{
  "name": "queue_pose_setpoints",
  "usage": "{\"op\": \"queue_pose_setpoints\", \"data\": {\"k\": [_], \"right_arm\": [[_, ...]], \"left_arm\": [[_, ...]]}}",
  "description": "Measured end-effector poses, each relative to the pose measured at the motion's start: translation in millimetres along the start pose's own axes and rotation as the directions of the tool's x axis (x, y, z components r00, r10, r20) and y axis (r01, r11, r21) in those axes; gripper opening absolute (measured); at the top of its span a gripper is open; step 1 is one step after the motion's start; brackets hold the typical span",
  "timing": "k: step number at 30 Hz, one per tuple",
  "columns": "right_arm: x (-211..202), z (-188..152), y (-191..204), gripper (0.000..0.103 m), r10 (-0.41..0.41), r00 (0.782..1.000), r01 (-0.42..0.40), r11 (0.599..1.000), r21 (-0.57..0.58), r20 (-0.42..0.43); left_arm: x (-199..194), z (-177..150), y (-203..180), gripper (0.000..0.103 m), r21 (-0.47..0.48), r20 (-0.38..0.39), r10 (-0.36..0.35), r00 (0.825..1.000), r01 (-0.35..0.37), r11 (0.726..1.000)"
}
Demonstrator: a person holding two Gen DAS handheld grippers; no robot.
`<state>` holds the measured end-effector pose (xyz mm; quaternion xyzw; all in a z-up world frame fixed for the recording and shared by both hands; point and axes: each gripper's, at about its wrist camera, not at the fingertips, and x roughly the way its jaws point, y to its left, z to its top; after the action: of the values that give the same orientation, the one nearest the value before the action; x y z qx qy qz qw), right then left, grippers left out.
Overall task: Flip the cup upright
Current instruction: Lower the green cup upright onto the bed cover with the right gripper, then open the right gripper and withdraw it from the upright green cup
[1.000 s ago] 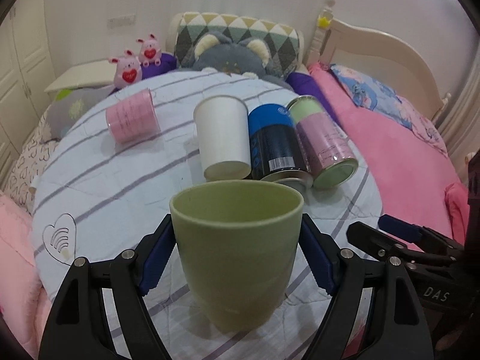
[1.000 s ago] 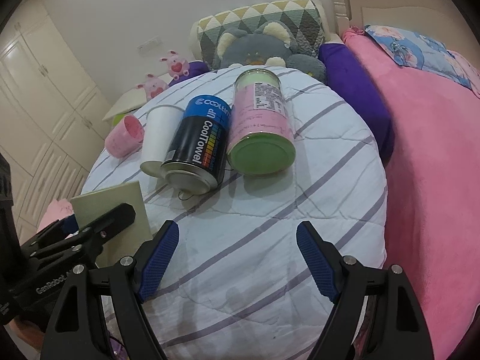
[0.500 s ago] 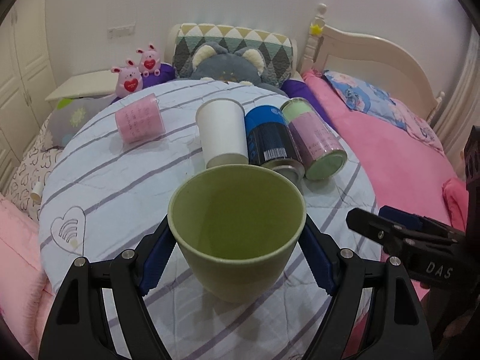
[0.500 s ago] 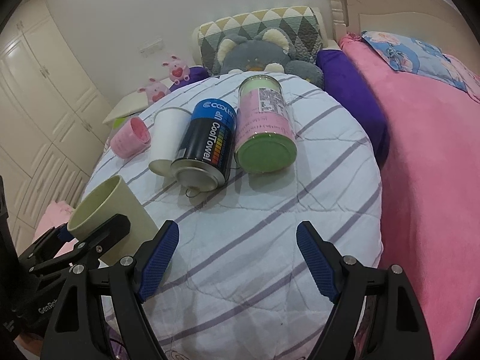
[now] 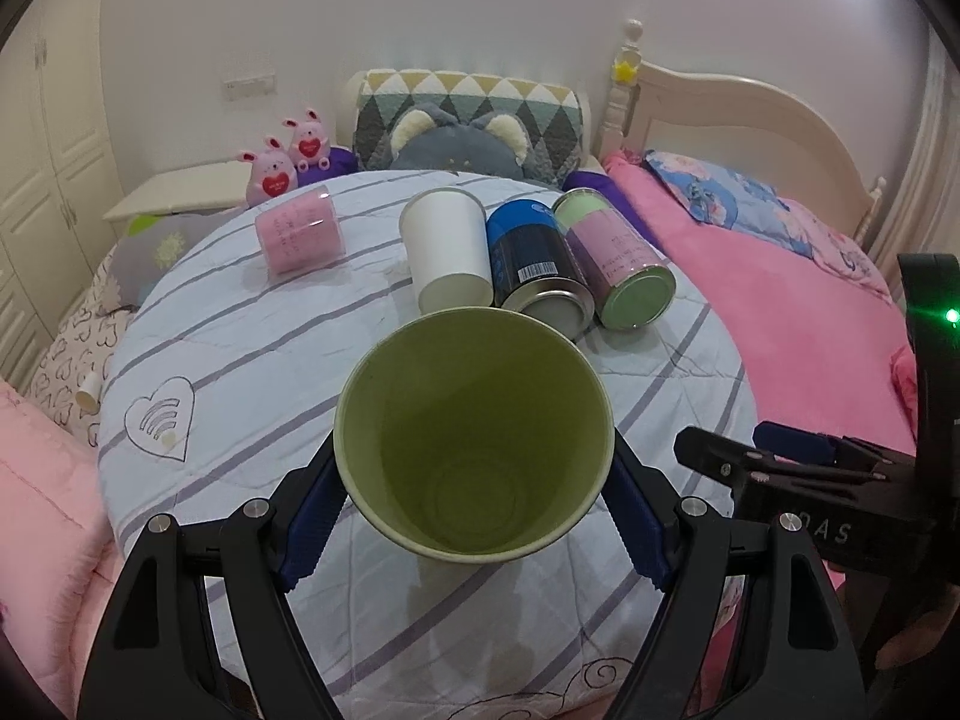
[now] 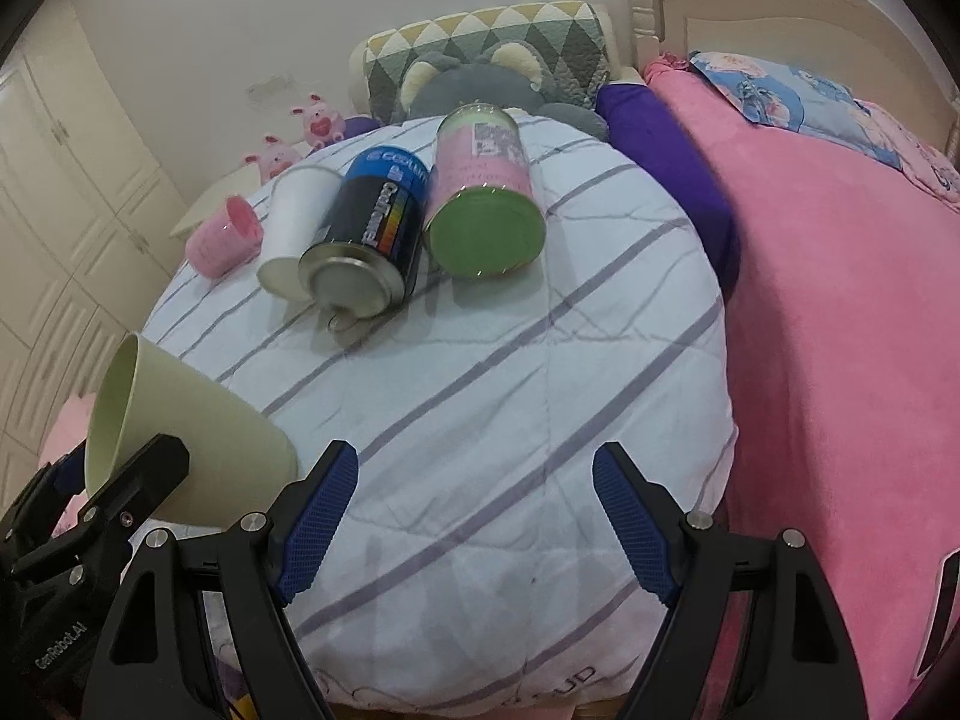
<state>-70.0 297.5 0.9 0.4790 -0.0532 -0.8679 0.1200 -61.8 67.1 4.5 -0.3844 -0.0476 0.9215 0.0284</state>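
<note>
My left gripper [image 5: 474, 516] is shut on an empty light green cup [image 5: 474, 444], its blue pads against the cup's sides. The cup is held above the round striped table [image 5: 252, 360], tilted so its open mouth faces the camera. In the right wrist view the same cup [image 6: 180, 432] shows at the lower left, leaning with its mouth up and to the left. My right gripper [image 6: 474, 516] is open and empty over the table's near edge [image 6: 510, 630].
A white paper cup [image 5: 447, 252], a blue can [image 5: 537, 270], a pink-and-green can [image 5: 618, 267] and a pink cup [image 5: 299, 238] lie on their sides at the far half of the table. A pink bed [image 6: 840, 330] is right; plush toys and a pillow behind.
The green cup has tipped from upright toward the left camera, so I now look into it. The left gripper has risen. The right gripper has stayed open and drawn back slightly.
</note>
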Motion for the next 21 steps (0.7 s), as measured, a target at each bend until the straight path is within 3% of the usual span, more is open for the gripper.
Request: {"op": "queue_pose_setpoints", "data": {"k": [3,12,21], "right_arm": [[-3.7,-3.9,1.7,0.082,-0.012,1.0,0.012,1.0,-0.007,0.004],[-11.7,-8.1,-2.1,0.082,-0.017,1.0,0.016,1.0,0.019,0.02],[-16.5,-11.0,-5.1,0.082,-0.03,0.999,0.029,0.999,0.025,0.03]], "left_arm": [[1.5,0.6,4.6,0.082,-0.034,-0.017,0.003,1.0,-0.004,0.999],[2.0,0.7,1.1,0.093,-0.018,-0.01,0.0,1.0,0.0,1.0],[-4.0,0.8,-3.0,0.094,-0.005,0.008,-0.001,1.0,0.001,1.0]]}}
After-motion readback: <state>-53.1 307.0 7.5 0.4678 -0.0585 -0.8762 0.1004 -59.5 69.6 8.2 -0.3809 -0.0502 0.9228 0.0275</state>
